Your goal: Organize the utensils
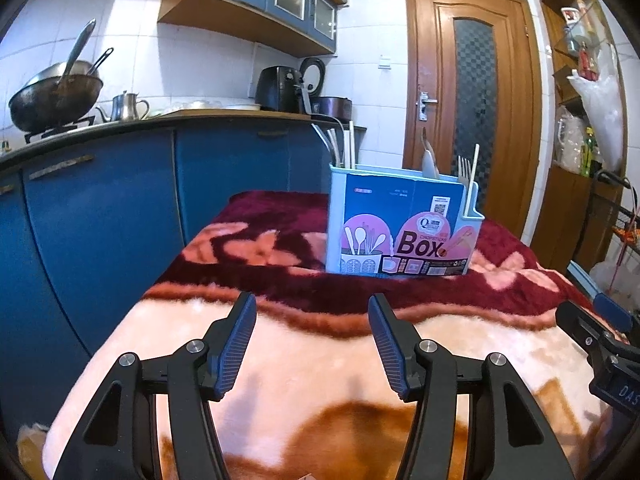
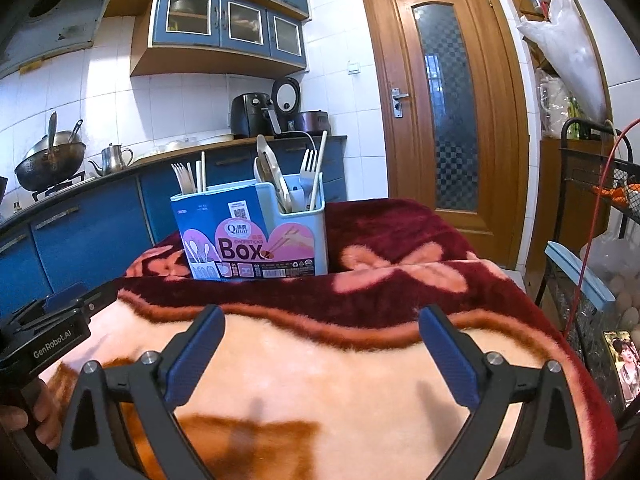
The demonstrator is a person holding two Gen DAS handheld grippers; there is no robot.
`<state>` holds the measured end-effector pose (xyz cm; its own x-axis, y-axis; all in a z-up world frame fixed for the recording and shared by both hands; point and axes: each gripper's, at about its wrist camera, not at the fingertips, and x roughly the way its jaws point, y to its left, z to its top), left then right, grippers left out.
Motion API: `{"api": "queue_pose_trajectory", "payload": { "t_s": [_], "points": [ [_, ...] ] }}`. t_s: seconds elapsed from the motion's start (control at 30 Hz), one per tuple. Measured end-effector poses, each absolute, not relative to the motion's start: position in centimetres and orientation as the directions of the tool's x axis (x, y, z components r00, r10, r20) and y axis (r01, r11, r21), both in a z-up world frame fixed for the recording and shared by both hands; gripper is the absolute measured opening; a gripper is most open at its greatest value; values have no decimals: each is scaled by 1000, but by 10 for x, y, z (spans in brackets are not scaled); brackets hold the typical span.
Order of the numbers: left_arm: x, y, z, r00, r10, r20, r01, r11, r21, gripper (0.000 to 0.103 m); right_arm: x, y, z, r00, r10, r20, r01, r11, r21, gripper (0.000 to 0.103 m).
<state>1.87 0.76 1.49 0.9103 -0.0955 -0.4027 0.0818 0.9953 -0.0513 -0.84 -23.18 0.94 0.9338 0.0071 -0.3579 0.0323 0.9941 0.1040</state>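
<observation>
We see a kitchen with blue base cabinets (image 1: 100, 208) and a wooden door (image 2: 444, 108) behind a table draped in a plush red and pink blanket (image 1: 304, 360). Toward the blanket's far edge stands the light blue utensil holder (image 1: 400, 228), still wrapped in its printed sleeve reading "Box".

From the right wrist view we look into the holder's open end compartment, where a white fork (image 2: 307, 172), a spoon (image 2: 267, 164) and a white chopstick (image 2: 318, 172) stand upright; more forks and chopsticks (image 2: 188, 178) rise from the compartment at the other end. The left wrist view shows only the sleeve's broad face, with utensil tips poking above the rim. The wok (image 1: 54, 96) on the stove and the steel kettle (image 1: 126, 106) sit closer in the left view, while only the right view catches a phone screen (image 2: 618, 364) low at the right edge.

Our left gripper (image 1: 312, 312) hovers over the blanket with its jaws partly apart and nothing between them. Our right gripper (image 2: 322, 320) has its jaws spread wide, also empty. Each view catches the other gripper at its edge, and the right view shows fingers of the left hand (image 2: 28, 412) around its handle.
</observation>
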Motion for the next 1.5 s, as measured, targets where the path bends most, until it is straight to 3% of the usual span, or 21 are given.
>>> {"api": "queue_pose_trajectory", "payload": {
  "t_s": [1.5],
  "points": [
    [18,6,14,913,-73,-401,65,997,-34,60,-8,-232,8,932,6,-362,35,994,106,99]
  ]
}}
